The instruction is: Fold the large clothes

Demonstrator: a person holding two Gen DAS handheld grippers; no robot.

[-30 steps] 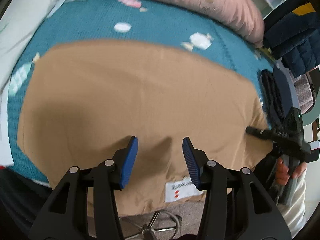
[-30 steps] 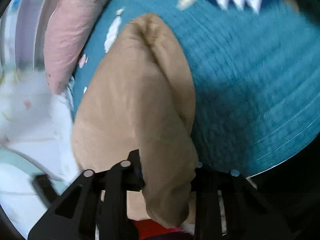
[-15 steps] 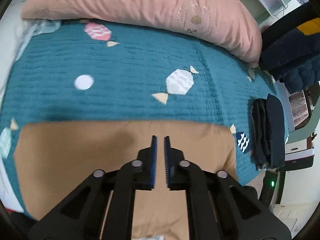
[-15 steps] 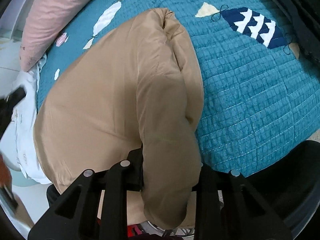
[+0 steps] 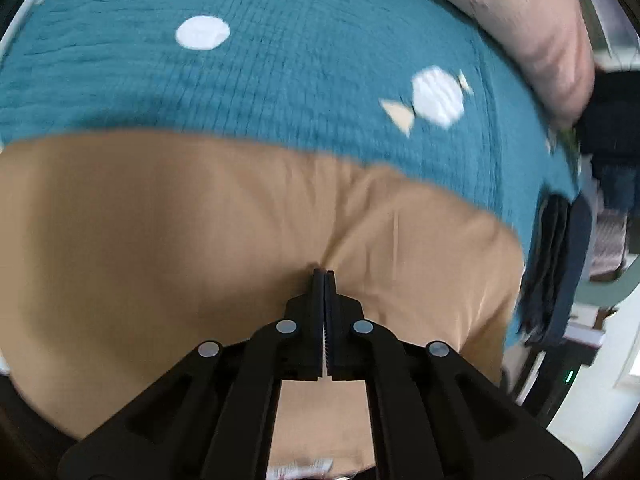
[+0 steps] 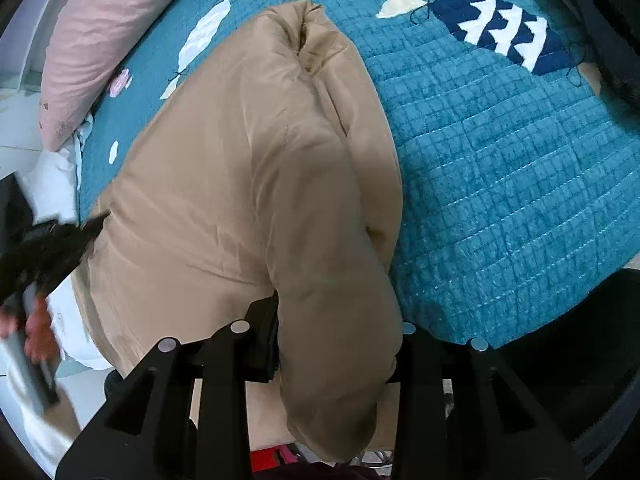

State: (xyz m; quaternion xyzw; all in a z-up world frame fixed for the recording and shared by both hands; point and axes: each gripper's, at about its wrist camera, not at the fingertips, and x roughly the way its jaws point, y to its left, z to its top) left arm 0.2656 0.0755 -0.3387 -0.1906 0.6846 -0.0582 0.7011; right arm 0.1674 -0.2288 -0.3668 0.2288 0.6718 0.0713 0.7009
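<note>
Left wrist view shows the left claw (image 5: 324, 276), wide apart a second ago, now closed tight, pinching the tan garment (image 5: 200, 240) near the bed's (image 5: 280, 60) front edge, while the right claw (image 6: 336, 344), loosening, holds a thick fold.
</note>
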